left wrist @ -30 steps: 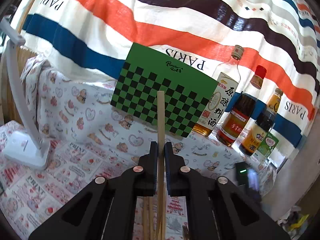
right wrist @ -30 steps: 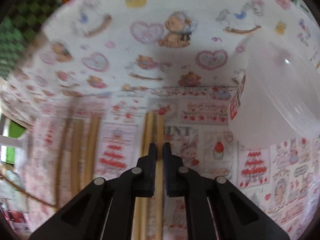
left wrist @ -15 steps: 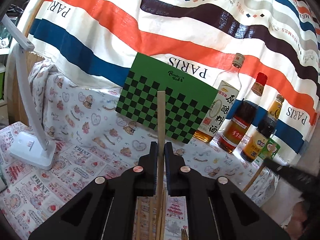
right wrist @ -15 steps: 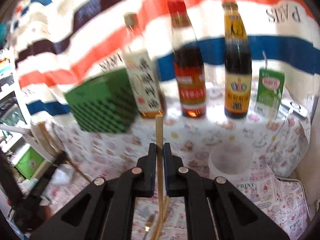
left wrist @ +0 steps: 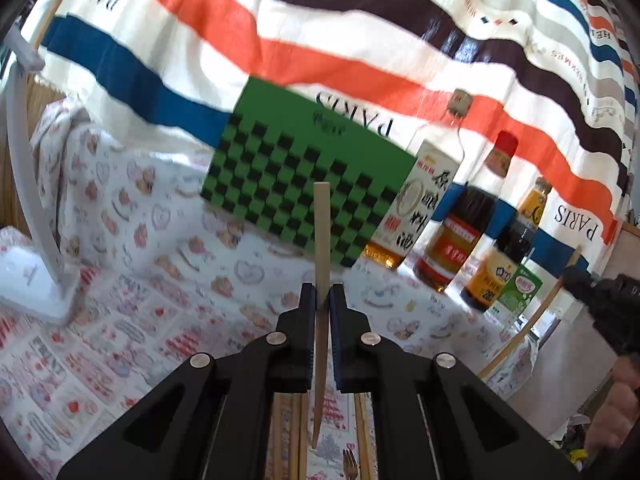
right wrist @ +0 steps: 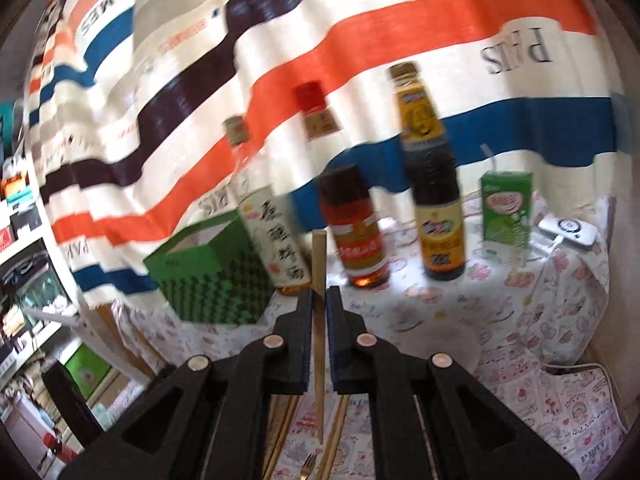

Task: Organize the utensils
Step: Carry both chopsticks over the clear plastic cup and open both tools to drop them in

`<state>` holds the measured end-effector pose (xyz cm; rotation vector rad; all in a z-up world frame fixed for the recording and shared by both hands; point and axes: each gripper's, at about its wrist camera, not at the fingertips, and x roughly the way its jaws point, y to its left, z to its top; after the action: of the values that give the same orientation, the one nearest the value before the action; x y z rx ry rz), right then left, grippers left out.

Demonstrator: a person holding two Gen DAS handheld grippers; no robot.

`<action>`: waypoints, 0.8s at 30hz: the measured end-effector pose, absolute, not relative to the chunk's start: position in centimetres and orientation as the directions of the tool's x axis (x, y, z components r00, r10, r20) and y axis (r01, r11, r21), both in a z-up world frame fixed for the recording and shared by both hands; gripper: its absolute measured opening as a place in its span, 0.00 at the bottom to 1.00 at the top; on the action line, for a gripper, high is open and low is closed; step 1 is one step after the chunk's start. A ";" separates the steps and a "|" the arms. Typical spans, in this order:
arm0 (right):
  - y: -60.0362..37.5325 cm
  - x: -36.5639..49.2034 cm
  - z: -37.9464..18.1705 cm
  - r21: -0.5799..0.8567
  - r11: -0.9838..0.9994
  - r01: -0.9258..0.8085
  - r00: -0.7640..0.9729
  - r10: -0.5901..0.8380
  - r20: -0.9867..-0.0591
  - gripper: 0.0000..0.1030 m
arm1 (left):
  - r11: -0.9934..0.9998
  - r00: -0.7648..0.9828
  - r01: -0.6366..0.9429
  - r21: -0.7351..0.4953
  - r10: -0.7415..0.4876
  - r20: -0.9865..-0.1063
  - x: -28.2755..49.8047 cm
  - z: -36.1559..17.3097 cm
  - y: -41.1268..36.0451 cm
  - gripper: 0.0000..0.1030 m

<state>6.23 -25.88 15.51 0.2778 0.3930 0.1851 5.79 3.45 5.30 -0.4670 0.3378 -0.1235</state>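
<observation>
Two wooden chopsticks are held up over the counter, one in each gripper. The left gripper (left wrist: 322, 300) has its black, ribbed jaws clenched on a pale, flat-sided chopstick (left wrist: 321, 240). This stick stands nearly upright in the left wrist view: the thick square end points up in front of the green checkered box (left wrist: 304, 184), and the thin end hangs down toward the counter (left wrist: 140, 320). The right gripper (right wrist: 319, 300) grasps a second chopstick (right wrist: 319, 264) in the same manner, its long axis also running up and down in its own view, blunt end up.

Both grippers point a little downward toward the back of the counter. From the left wrist view the right gripper shows at the right edge, with the hand (left wrist: 614, 404) under it and its stick slanting.

More chopsticks (right wrist: 280, 440) and a small metal fork (right wrist: 307, 465) lie flat on the cloth with printed hearts and bears. Three glass sauce bottles (right wrist: 434, 184) stand behind, beside a green drink carton (right wrist: 506, 208). A striped fabric (left wrist: 320, 40) hangs as backdrop.
</observation>
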 end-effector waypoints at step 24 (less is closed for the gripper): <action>-40.2 5.8 15.3 0.562 0.819 0.116 0.983 -0.013 -0.185 0.06 | 0.802 0.838 0.419 -0.426 -0.522 -0.160 13.0 14.8 -12.0 0.06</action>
<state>5.83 -40.16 15.27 0.6085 0.1765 -0.0692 12.97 -11.97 14.81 -0.3893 0.2771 -0.5110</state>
